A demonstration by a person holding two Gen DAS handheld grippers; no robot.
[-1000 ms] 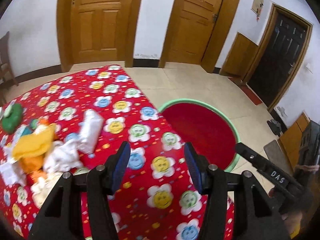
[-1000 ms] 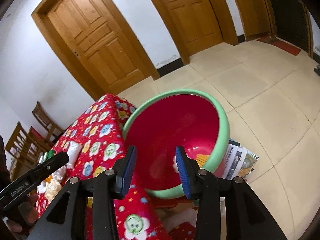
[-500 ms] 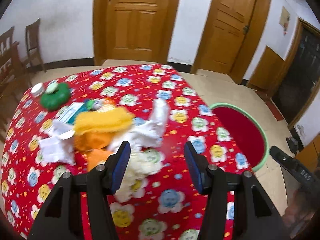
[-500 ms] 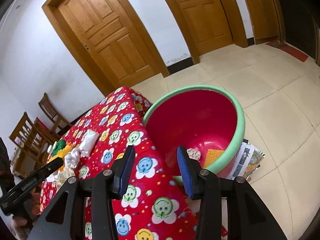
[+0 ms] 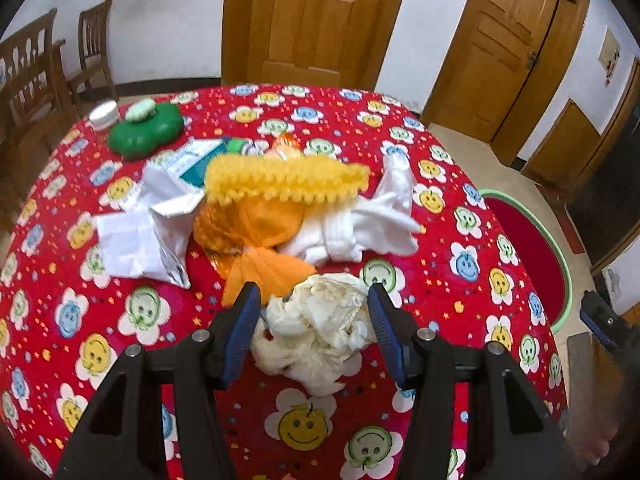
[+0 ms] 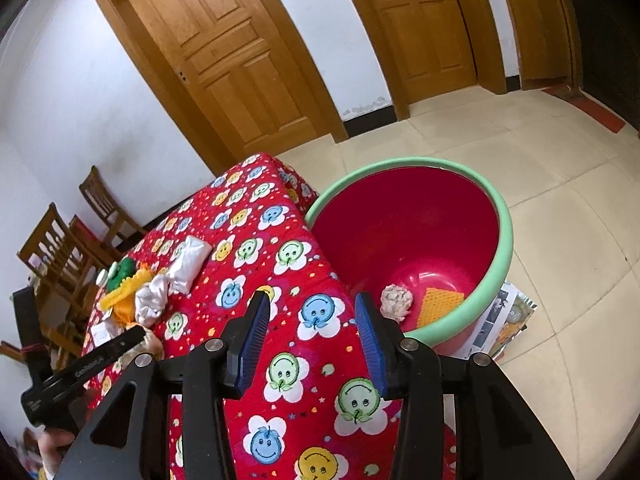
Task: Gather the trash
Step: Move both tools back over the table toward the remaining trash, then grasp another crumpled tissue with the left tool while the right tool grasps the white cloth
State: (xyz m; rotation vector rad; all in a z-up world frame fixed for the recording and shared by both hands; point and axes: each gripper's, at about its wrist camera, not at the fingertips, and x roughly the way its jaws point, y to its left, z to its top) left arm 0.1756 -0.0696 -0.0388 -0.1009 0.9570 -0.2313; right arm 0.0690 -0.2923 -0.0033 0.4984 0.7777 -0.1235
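Left wrist view: chairs [image 5: 36,76] stand at the upper left edge. On the tablecloth [image 5: 460,216], a white jar [image 5: 103,114] and a green container [image 5: 145,133] sit at upper left. White paper [image 5: 140,236] lies left of centre. At centre, a yellow cloth [image 5: 286,182] lies over an orange bag [image 5: 260,236]; a white cloth [image 5: 376,220] adjoins them on the right. The left gripper [image 5: 314,322] occupies the lower centre with its fingers spread apart; a crumpled tissue [image 5: 320,330] lies on the tablecloth between the blue pads [image 5: 242,332], and contact with them cannot be determined. The bin [image 5: 560,268] appears at the right edge, beyond the table.

Right wrist view: the left gripper's body shows at lower left, next to the trash pile [image 6: 152,288] at mid left. The right gripper [image 6: 314,326] sits at lower centre, fingers spread apart and holding nothing, above the tablecloth [image 6: 256,240]. Right of centre, the bin [image 6: 500,256] stands on the floor beside the table; a paper wad [image 6: 396,300] and an orange sheet [image 6: 440,306] lie inside. Newspaper [image 6: 500,328] lies under the bin at the right.
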